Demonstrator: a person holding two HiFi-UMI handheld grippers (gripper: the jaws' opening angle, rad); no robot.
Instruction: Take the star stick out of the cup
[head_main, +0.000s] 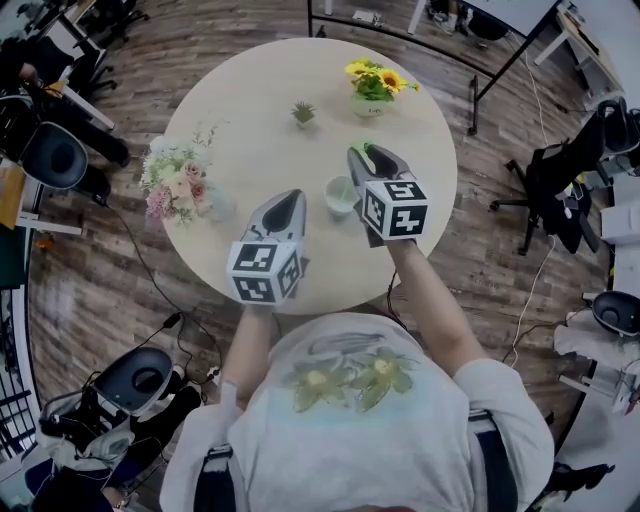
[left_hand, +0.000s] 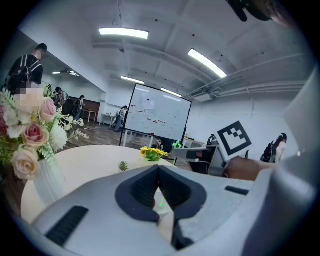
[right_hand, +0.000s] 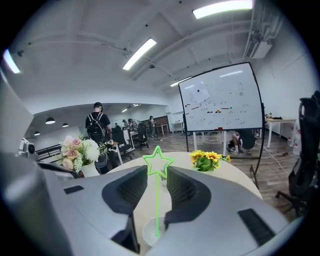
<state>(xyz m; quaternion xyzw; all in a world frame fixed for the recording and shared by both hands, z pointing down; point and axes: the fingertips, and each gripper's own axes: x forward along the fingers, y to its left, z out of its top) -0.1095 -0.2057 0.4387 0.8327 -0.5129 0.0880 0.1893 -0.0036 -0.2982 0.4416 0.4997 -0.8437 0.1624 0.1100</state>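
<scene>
The right gripper (right_hand: 152, 172) is clamping the green star stick (right_hand: 157, 200) at its star, the stem running down to the white cup (head_main: 341, 194) on the round table (head_main: 260, 100). The left gripper (left_hand: 159, 169) is hovering near the cup, jaws together and empty.

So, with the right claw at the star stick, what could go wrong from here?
1. The right claw seems to pinch only the thin star head of the star stick, so it could swivel or slip out.
2. The stick's lower end is still in the cup, and the left claw is shut and apart from it, so nothing steadies the cup; a slanted pull could tip it.
</scene>
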